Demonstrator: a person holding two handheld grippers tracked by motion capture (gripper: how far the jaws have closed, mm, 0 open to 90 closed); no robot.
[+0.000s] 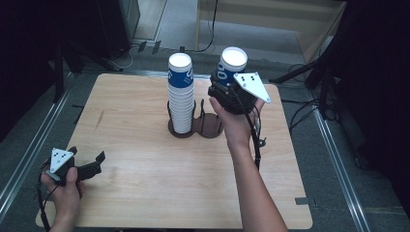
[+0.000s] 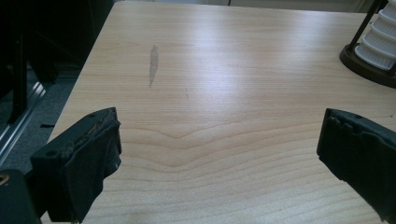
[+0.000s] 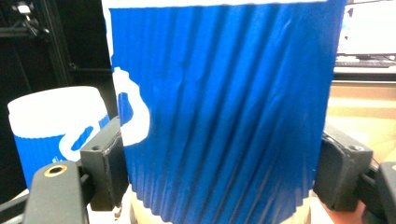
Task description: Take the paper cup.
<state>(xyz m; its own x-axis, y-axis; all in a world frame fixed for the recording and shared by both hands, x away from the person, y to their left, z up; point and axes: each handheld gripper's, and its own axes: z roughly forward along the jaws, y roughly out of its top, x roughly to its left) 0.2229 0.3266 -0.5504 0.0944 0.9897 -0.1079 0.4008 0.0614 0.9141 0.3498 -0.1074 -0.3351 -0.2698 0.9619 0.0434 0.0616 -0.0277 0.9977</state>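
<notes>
**One cup clamped above the empty side of the holder**

The right gripper (image 1: 226, 81) is clenched on a blue ripple-wall paper cup (image 1: 232, 64), held upside down with its white base facing up. It sits at about one o'clock from the table's middle, above the back of the table (image 1: 145, 193). In the right gripper view the two black jaws press the cup's (image 3: 224, 112) sides low on its wall, leaving the mouth free, which suits setting it down over something. The wall is corrugated in slanted ridges, matte blue with a white logo.

Just left of it, at twelve o'clock, stands the cup stack (image 1: 181, 92), a tall column of the same inverted cups nested closely. It rises from the left ring of a dark, figure-eight cup holder (image 1: 198, 126) with thin upright posts; the right ring looks empty and lies below and in front of the held cup, so that is probably where the cup goes.

The left gripper (image 1: 89, 166) rests at eight o'clock, released, its jaws spread wide over bare pale wood-grain laminate, with nothing between them.
</notes>
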